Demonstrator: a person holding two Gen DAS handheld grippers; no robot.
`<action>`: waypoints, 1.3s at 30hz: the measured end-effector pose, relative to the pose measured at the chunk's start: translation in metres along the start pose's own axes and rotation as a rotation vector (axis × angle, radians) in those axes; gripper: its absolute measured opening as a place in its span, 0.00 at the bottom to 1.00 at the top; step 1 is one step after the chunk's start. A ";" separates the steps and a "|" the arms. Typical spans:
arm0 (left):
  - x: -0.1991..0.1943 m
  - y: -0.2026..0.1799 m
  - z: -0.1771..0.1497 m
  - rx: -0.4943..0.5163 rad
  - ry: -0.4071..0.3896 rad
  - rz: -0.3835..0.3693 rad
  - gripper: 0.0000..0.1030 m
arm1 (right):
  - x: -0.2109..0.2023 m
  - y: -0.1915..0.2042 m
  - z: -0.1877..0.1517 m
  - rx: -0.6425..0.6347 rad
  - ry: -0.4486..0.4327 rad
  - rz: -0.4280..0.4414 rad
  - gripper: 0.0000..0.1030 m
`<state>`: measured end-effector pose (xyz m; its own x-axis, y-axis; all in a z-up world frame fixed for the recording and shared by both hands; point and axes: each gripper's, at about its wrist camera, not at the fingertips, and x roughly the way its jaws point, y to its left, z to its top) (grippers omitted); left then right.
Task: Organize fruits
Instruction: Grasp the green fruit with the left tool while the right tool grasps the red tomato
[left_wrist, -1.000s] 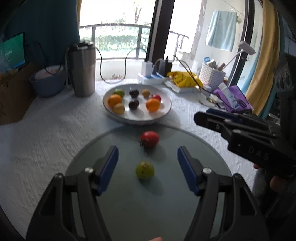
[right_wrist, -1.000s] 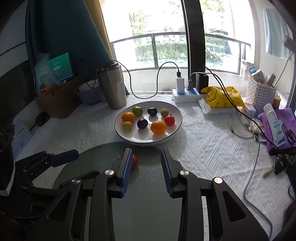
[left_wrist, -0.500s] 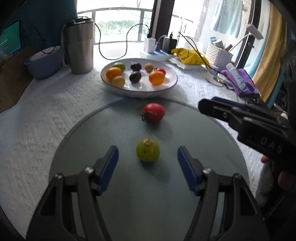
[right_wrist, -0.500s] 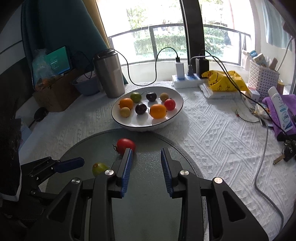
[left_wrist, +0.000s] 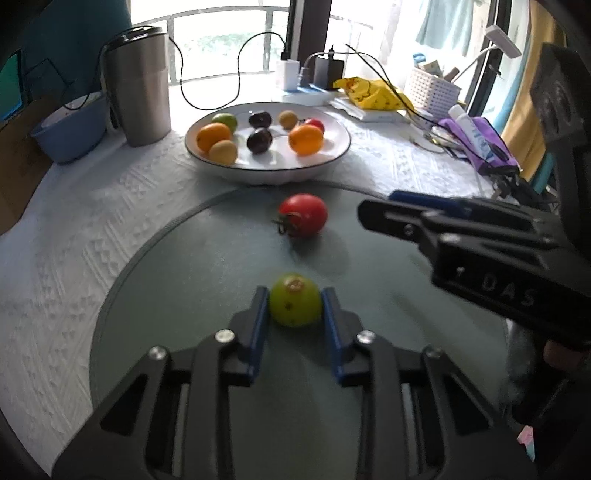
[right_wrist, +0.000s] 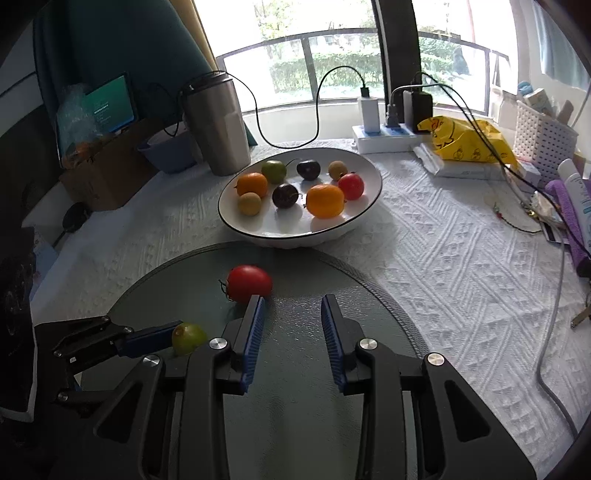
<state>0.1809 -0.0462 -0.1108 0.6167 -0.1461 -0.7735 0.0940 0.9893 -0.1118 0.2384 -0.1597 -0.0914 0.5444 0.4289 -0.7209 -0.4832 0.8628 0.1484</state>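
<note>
My left gripper (left_wrist: 294, 301) is shut on a small green fruit (left_wrist: 294, 300) on the round grey glass mat (left_wrist: 184, 280); the fruit also shows in the right wrist view (right_wrist: 189, 338). A red tomato (left_wrist: 303, 215) lies on the mat just beyond it and also shows in the right wrist view (right_wrist: 248, 283). My right gripper (right_wrist: 292, 314) is open and empty, its left finger just right of the tomato. A white bowl (right_wrist: 354, 221) behind the mat holds several fruits: oranges, dark plums, a green one, a red one.
A steel tumbler (right_wrist: 218, 125) and a blue bowl (left_wrist: 70, 129) stand back left. A power strip with cables (right_wrist: 388, 136), a yellow bag (right_wrist: 465, 142), a white basket (right_wrist: 543, 136) and purple items (left_wrist: 487, 144) crowd the back right. A white textured cloth (right_wrist: 461, 280) covers the table.
My left gripper moved forward and down around the green fruit and closed on it. My right gripper moved forward toward the tomato and stayed open.
</note>
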 end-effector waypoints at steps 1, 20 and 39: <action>0.000 0.001 0.000 -0.003 -0.001 -0.002 0.28 | 0.002 0.001 0.000 0.004 0.006 0.008 0.33; -0.013 0.040 0.006 -0.076 -0.056 -0.028 0.28 | 0.035 0.022 0.011 -0.044 0.071 0.011 0.46; -0.020 0.051 0.012 -0.087 -0.079 -0.026 0.28 | 0.046 0.035 0.017 -0.100 0.087 0.013 0.32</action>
<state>0.1834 0.0067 -0.0935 0.6747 -0.1679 -0.7187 0.0442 0.9812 -0.1878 0.2578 -0.1058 -0.1079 0.4787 0.4111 -0.7758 -0.5580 0.8247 0.0926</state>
